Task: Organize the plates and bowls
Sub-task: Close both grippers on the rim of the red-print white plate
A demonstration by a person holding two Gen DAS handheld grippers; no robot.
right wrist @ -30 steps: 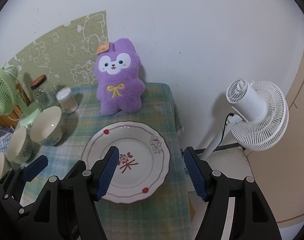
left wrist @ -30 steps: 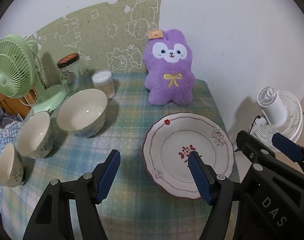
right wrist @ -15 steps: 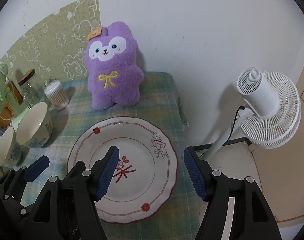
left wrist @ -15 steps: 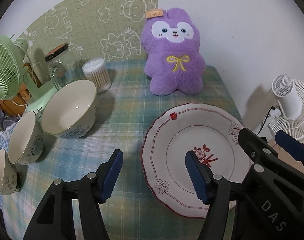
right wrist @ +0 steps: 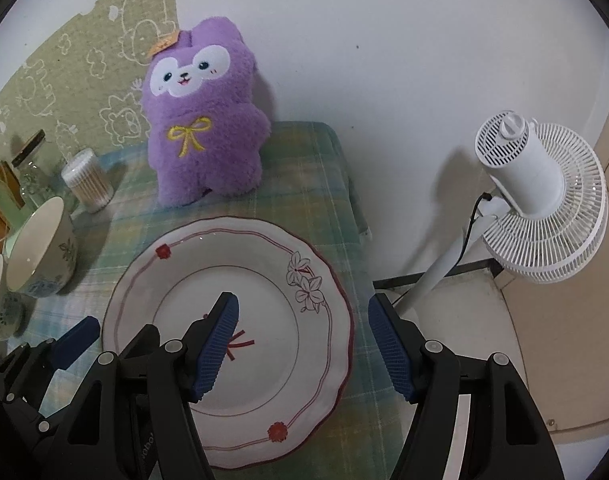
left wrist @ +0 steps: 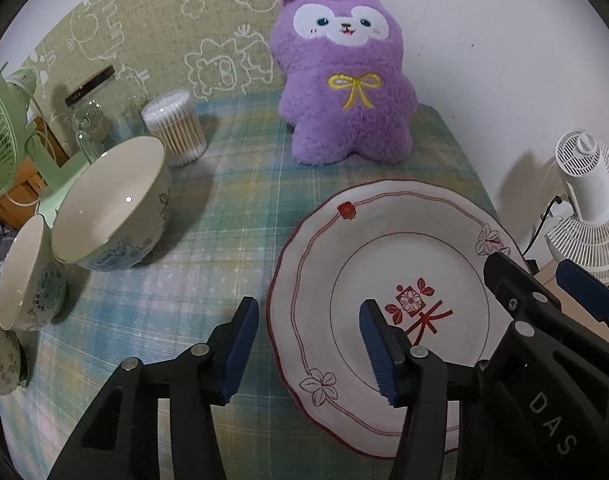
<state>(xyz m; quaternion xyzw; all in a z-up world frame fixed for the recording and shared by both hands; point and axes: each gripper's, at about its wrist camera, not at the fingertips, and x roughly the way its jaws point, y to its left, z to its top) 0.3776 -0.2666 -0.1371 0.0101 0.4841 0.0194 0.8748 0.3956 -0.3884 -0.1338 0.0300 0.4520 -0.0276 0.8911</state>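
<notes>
A flowered plate (left wrist: pixel 384 312) lies flat at the near right of the plaid-covered desk (left wrist: pixel 232 216), straddled at opposite rims by two empty claws: the left claw (left wrist: pixel 304 344), half-open and just narrowing, and the right claw (right wrist: pixel 304 344), wide. Bowls (left wrist: pixel 112 204) wait at left.

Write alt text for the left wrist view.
The left gripper, jaws open and just narrowing, straddles the near-left rim of a plate on a plaid cloth. Bowls line the left; a purple plush stands behind.
</notes>
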